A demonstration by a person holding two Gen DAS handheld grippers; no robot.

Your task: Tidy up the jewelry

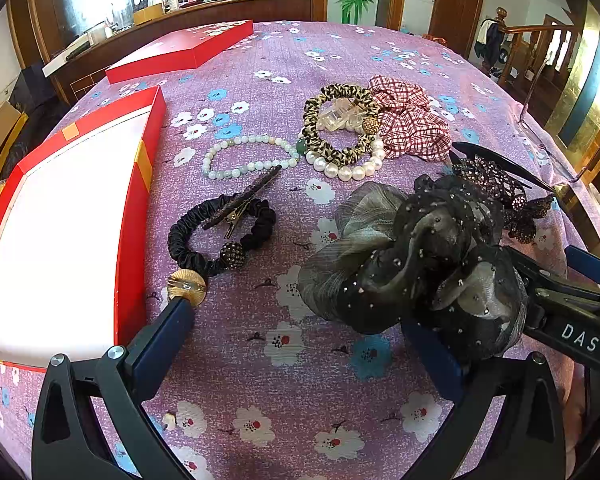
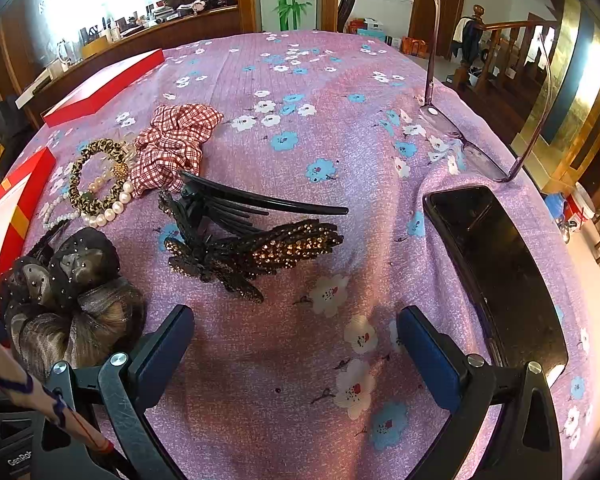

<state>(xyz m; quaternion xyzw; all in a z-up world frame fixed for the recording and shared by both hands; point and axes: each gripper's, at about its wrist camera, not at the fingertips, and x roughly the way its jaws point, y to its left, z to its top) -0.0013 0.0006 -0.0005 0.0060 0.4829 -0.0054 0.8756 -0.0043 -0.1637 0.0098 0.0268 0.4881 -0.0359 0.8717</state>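
Lots of hair things and bracelets lie on a purple flowery cloth (image 1: 260,360). An open red box (image 1: 136,208) with a white inside waits at the left edge of the cloth. Its red lid (image 1: 180,52) lies farther back.

The left gripper (image 1: 300,320) has its fingers spread wide and holds nothing. One blue finger (image 1: 168,332) sits near a small gold disc (image 1: 187,287) on the black scrunchie (image 1: 220,236). A long sparkly clip (image 1: 244,200) lies across that scrunchie. The other blue finger is partly hidden under the big dark mesh bow (image 1: 420,256), so the bow lies between the fingers and over one side.

The right gripper (image 2: 296,344) is wide open too and holds nothing. It floats over bare cloth. In front of it lies the black claw clip (image 2: 252,248) with brown stones.

Farther back sit a pale green bead bracelet (image 1: 248,156), a white pearl bracelet (image 1: 348,166), a leopard scrunchie (image 1: 340,124) and a red checked scrunchie (image 1: 412,120). These last three touch and overlap.

Here is what could go wrong. The bow is soft and puffy, so the left fingers could pinch only a thin bit of mesh and it could slip out. The clip's teeth could snag on the bow. Pulling one thing from the back pile could drag its neighbors along. A black phone (image 2: 500,272) and glasses (image 2: 460,148) lie at the right, and a careless swing could knock them off.
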